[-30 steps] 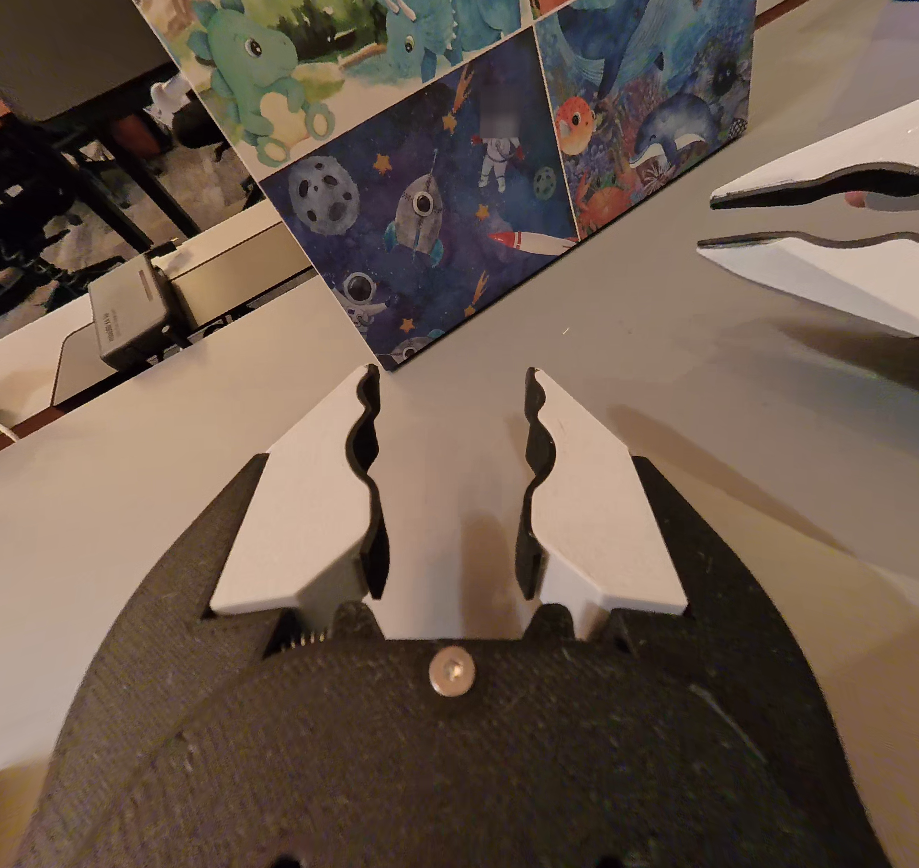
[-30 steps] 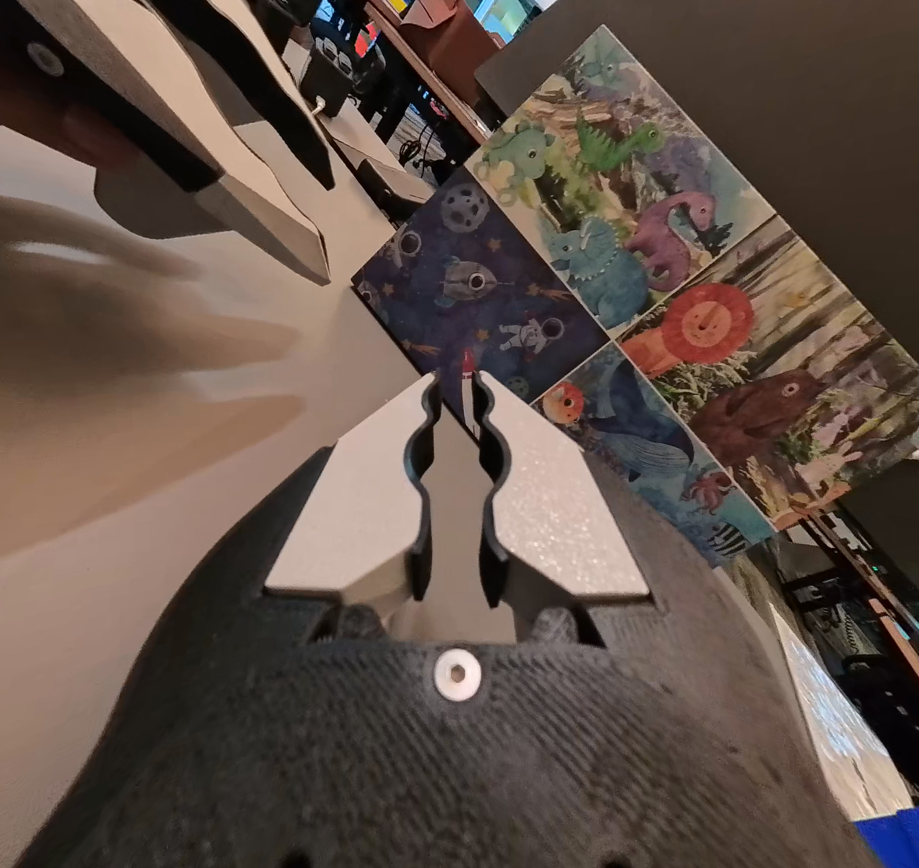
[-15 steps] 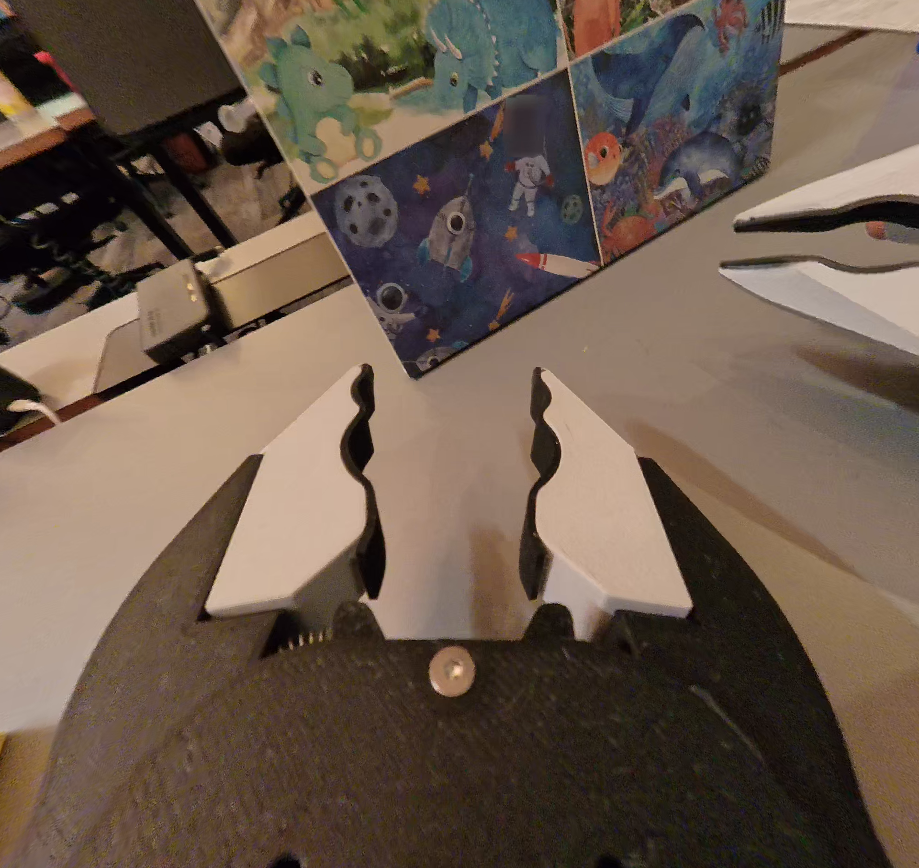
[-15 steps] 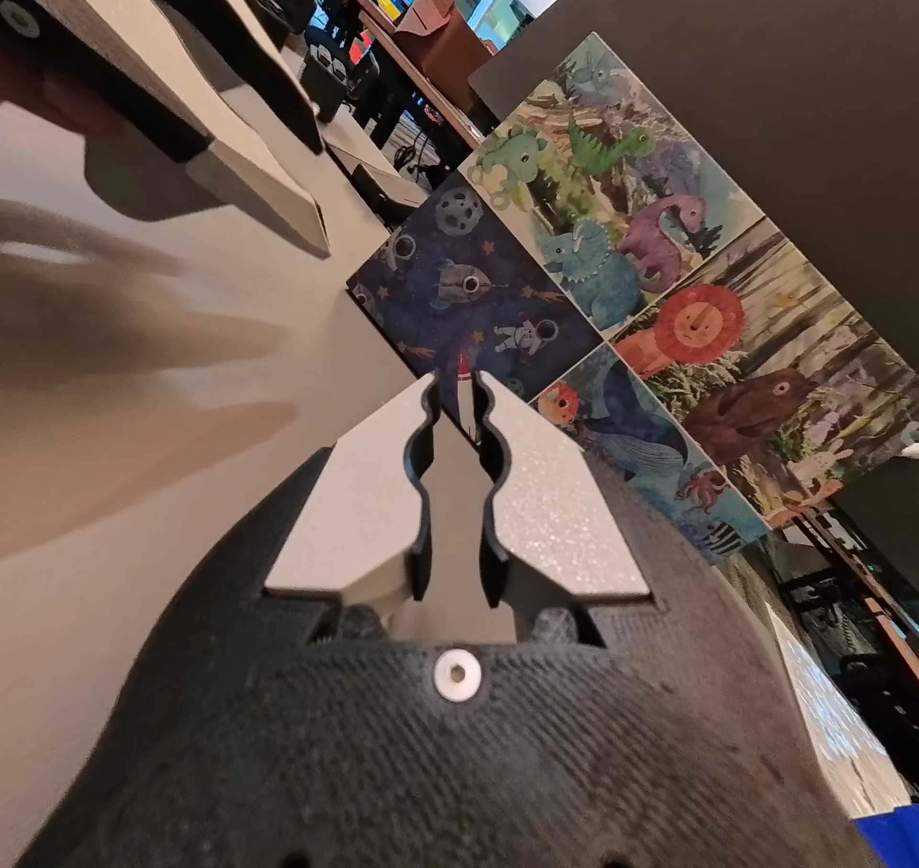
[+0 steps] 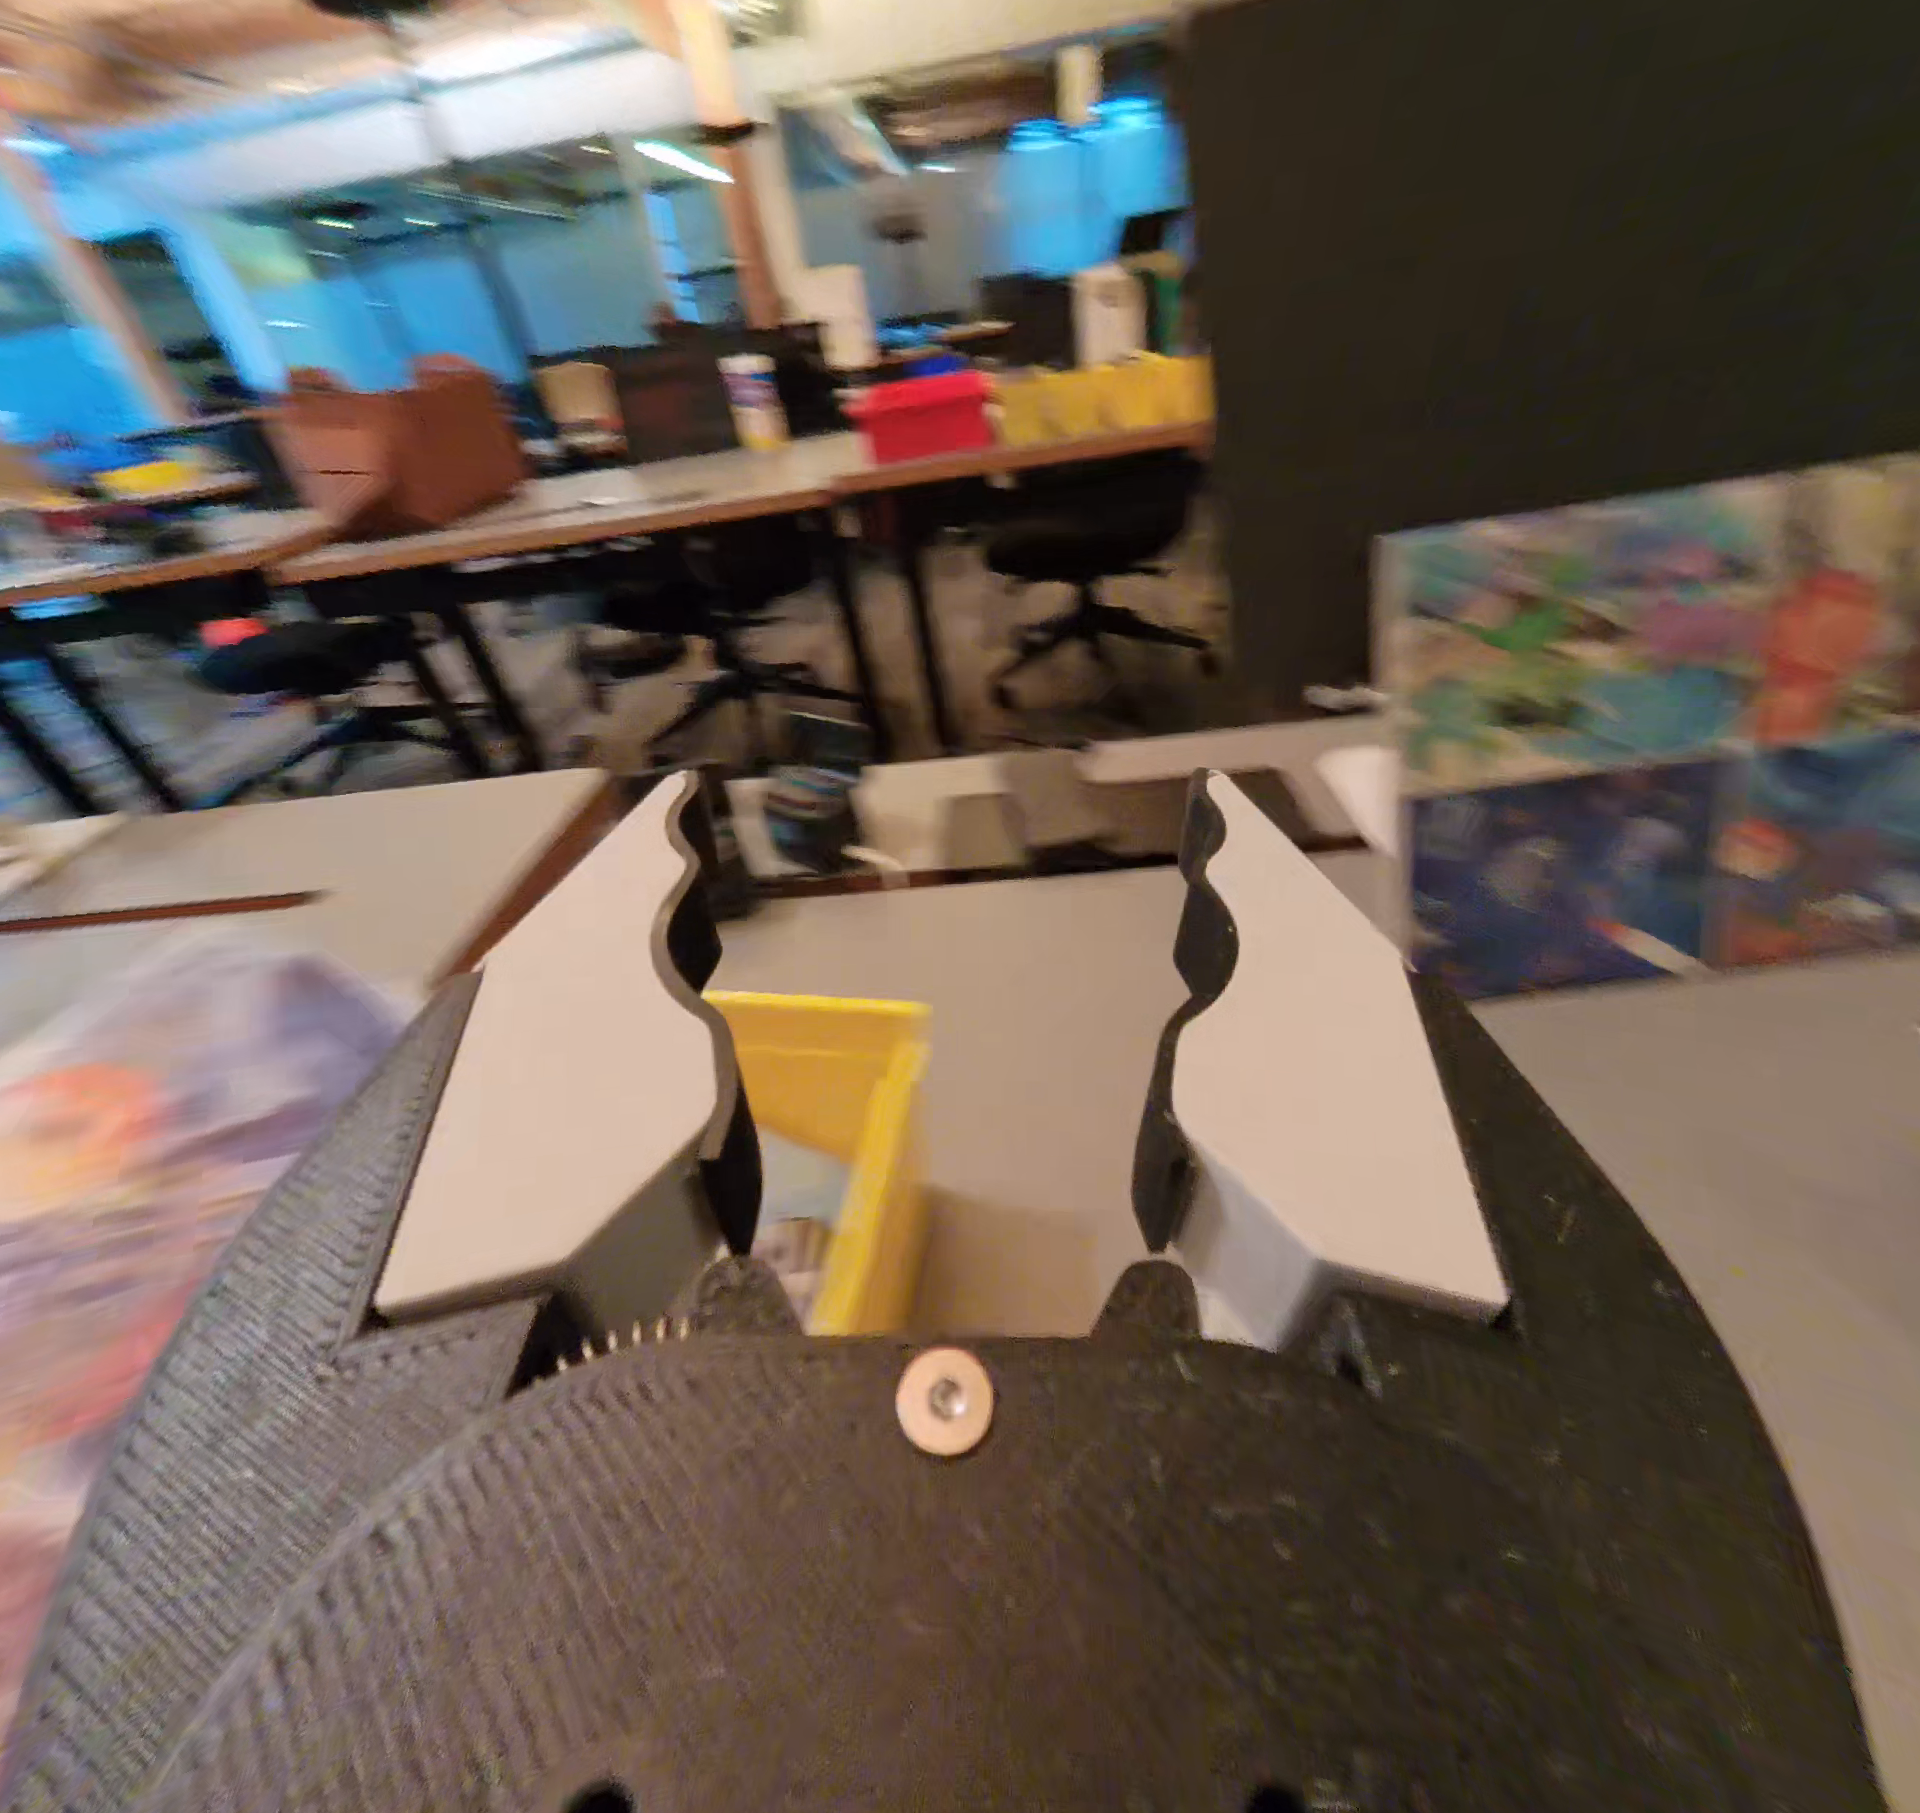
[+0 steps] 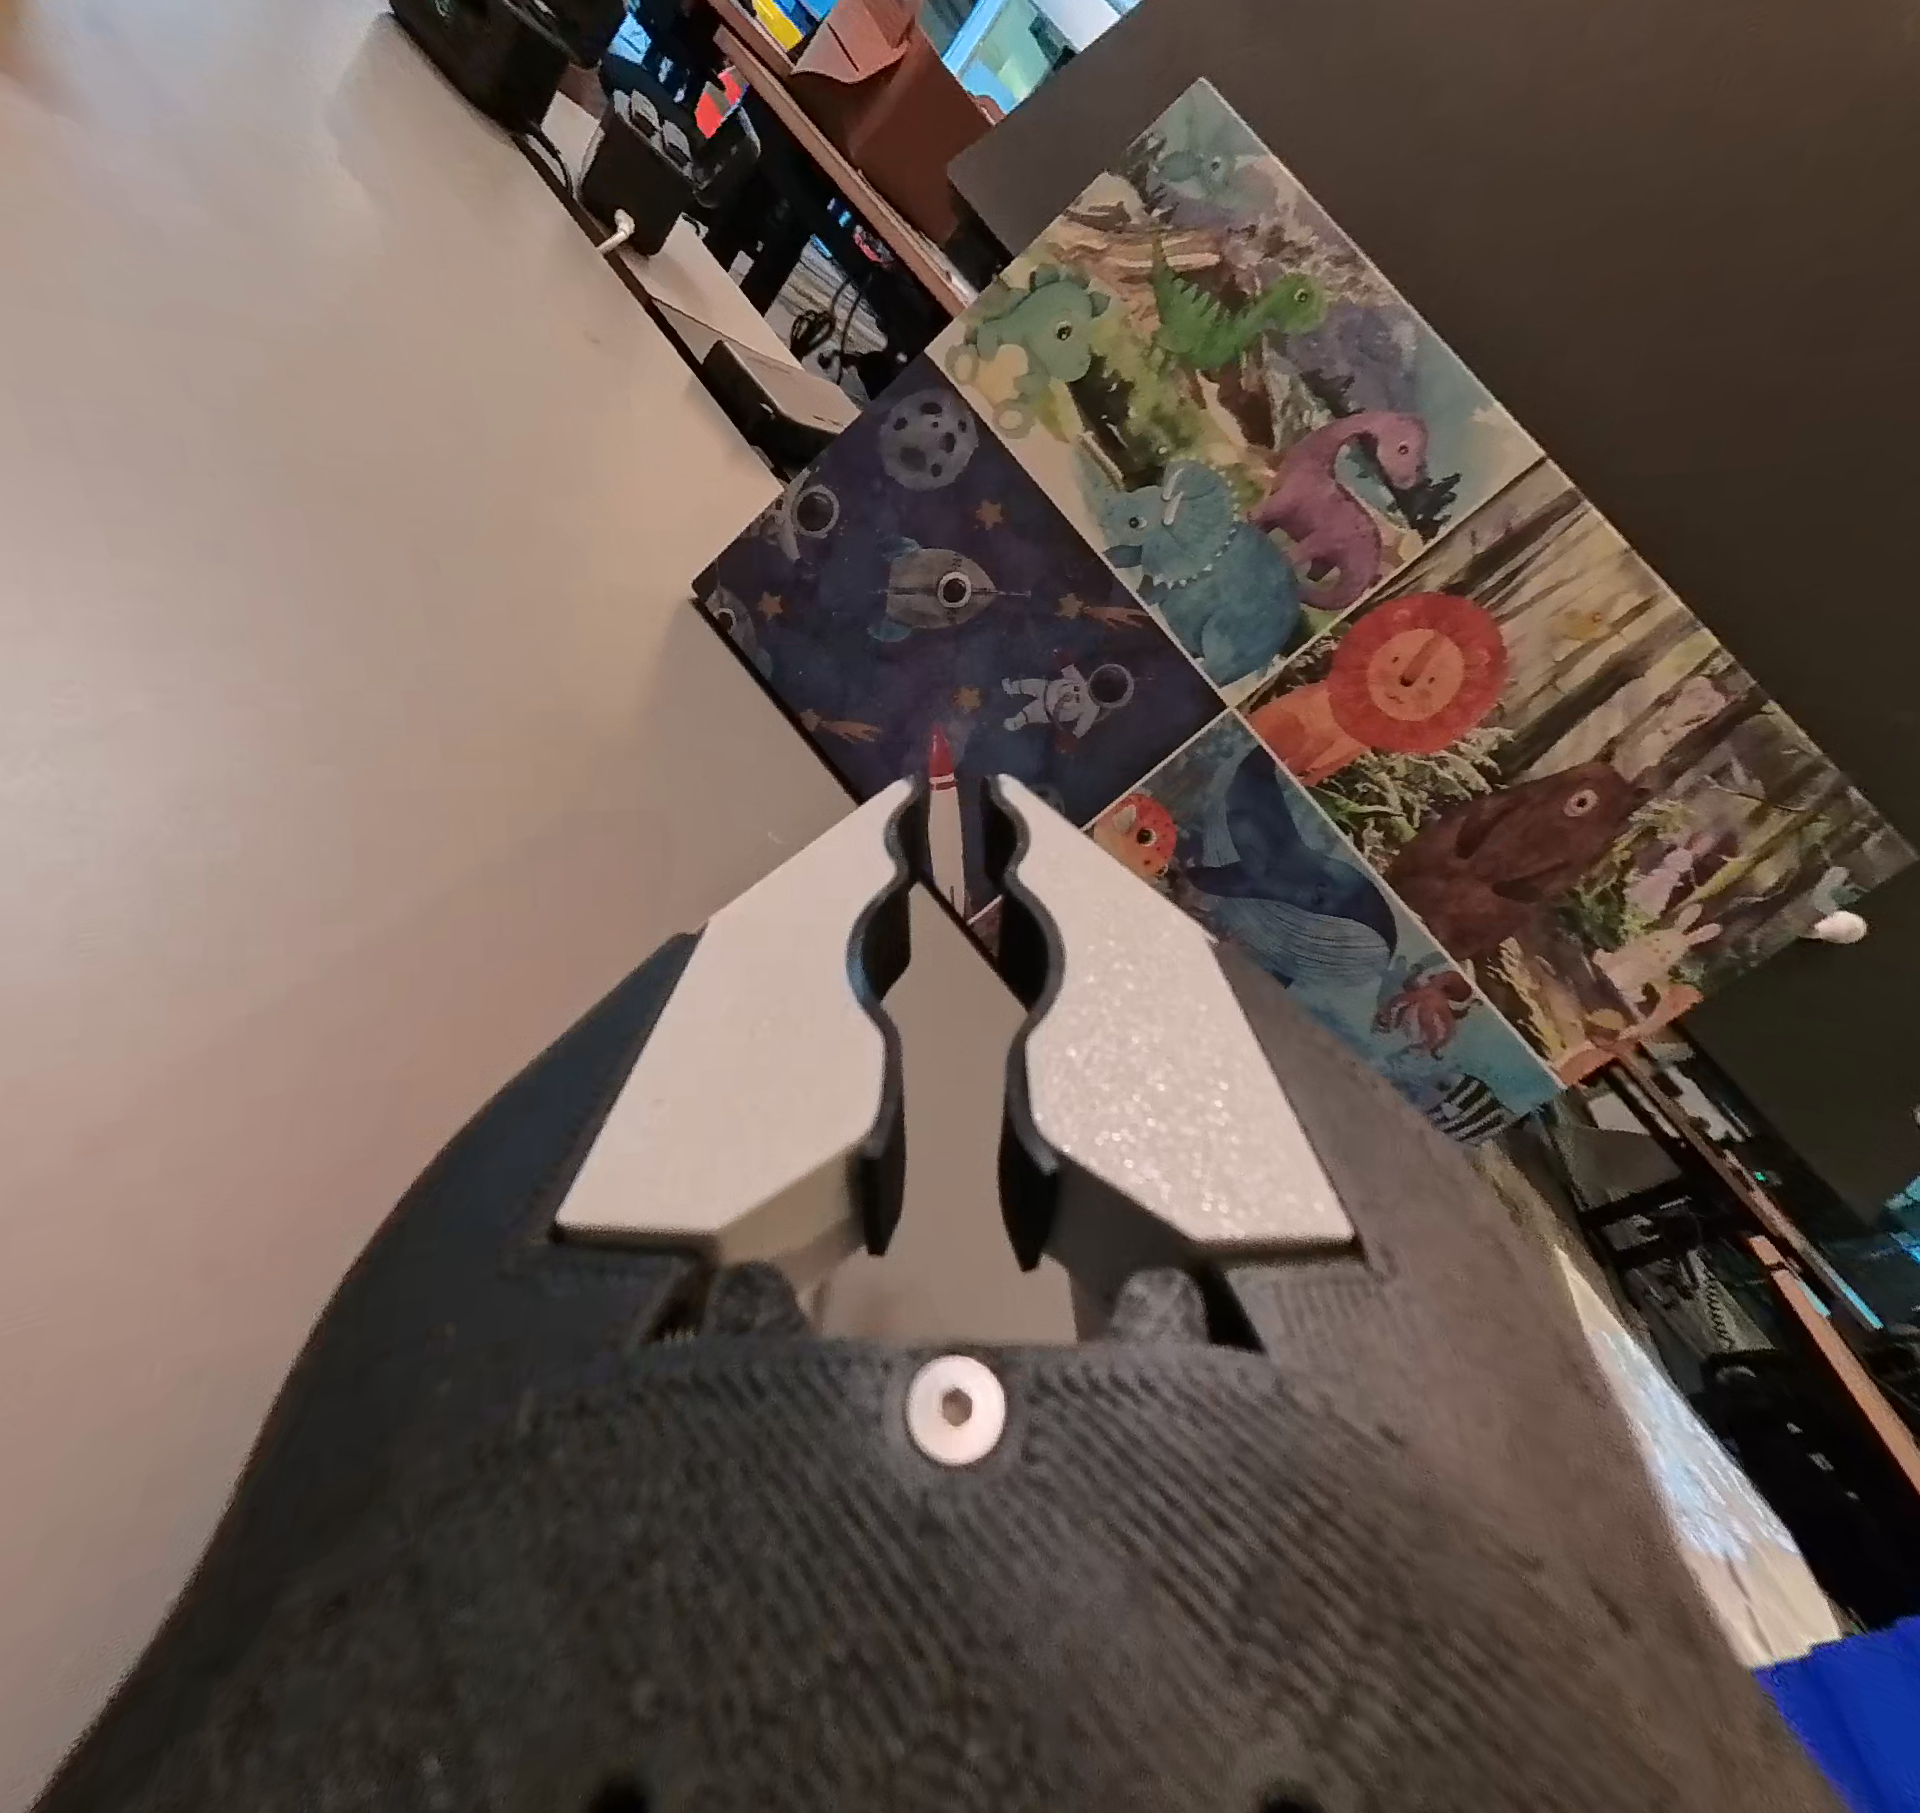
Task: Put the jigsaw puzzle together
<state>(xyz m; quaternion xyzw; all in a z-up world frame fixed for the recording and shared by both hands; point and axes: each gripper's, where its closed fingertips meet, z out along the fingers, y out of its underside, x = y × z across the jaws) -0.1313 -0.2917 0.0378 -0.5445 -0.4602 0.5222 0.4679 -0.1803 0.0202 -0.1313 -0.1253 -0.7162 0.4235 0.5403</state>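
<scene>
The reference picture board [image 6: 1247,568], with space, dinosaur, lion and sea panels, stands upright on the grey table [image 6: 312,620] against a black panel [image 6: 1558,153]. My right gripper [image 6: 956,797] points at the board's lower edge, its jaws a narrow gap apart and empty. My left gripper [image 5: 945,797] is wide open and empty above a yellow bin [image 5: 831,1088]. The left wrist view is blurred; the board [image 5: 1662,724] sits at its right. A blurred purple and orange patch [image 5: 156,1140] lies at the left; I cannot tell what it is.
Black devices [image 6: 478,28] sit along the table's far edge. A blue object [image 6: 1849,1701] shows at the lower right of the right wrist view. Desks and office chairs [image 5: 1081,558] stand beyond the table. About 35 centimeters separates my left fingertips from my right.
My left gripper swung left, away from the board, opened wider, and left the right wrist view. The yellow bin came into sight under it. The right gripper barely moved.
</scene>
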